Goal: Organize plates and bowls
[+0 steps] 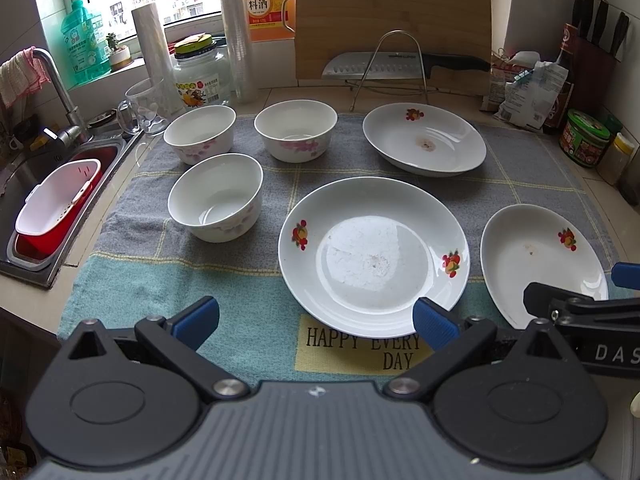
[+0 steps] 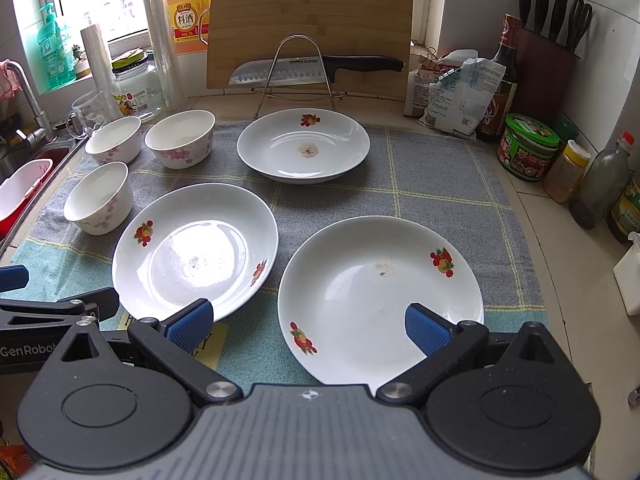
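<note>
On the cloth (image 2: 440, 184) sit three bowls (image 2: 99, 198) at the left, two behind and one in front. Right of them, three plates: one at the back (image 2: 303, 150), one front middle (image 2: 195, 254), one front right (image 2: 380, 300). Behind the cloth a knife (image 2: 316, 68) lies across a wire rack (image 2: 296, 72), with a cutting board (image 2: 310, 12) upright behind it. The sink (image 1: 40, 184) lies off to the left, jars (image 2: 528, 148) and bottles (image 2: 602, 184) along the right.

Big bamboo cutting board (image 2: 310, 24) leans on the back wall. Steel cleaver (image 2: 316, 69) sits right in front of it, orange cooking-wine jug (image 2: 188, 12) just left.
</note>
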Motion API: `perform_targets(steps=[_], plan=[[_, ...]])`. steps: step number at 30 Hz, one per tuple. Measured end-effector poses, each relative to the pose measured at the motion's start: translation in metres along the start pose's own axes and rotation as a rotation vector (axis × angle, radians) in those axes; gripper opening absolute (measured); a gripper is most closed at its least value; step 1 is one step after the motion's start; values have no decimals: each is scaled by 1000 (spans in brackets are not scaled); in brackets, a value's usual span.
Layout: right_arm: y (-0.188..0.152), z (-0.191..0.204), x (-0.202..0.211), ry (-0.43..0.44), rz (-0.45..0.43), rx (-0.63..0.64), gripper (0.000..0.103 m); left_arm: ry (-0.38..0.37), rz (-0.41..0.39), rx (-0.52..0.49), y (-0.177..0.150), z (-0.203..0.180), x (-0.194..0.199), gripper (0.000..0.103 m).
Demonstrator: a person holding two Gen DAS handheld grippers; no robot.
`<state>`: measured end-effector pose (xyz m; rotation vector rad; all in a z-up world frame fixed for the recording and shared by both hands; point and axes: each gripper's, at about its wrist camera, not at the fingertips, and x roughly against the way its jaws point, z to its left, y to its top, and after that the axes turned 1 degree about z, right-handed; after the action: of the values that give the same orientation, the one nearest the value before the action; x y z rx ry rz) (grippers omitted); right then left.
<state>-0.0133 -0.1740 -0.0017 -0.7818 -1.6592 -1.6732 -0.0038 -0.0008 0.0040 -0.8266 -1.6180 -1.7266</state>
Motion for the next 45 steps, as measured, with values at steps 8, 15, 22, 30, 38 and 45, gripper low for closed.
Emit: perform_targets(steps=[8,15,22,30,38,45], plan=[[1,0,0,0,-2,2,103,0,0,0,0,0,0,102],[1,-1,2,1,-7,4,103,0,-3,-1,1,-2,1,102],[-2,-3,7,10,-25,12,103,-11,-18,-6,0,-2,5,102],[-5,-5,11,21,-51,40,103,-33,-36,-1,-2,-3,8,102],[-8,-16,27,94,-166,94,103,-74,-75,-14,-5,-9,14,102],[-17,-33,33,130,-236,168,103,-116,-64,-13,-8,-15,13,102]])
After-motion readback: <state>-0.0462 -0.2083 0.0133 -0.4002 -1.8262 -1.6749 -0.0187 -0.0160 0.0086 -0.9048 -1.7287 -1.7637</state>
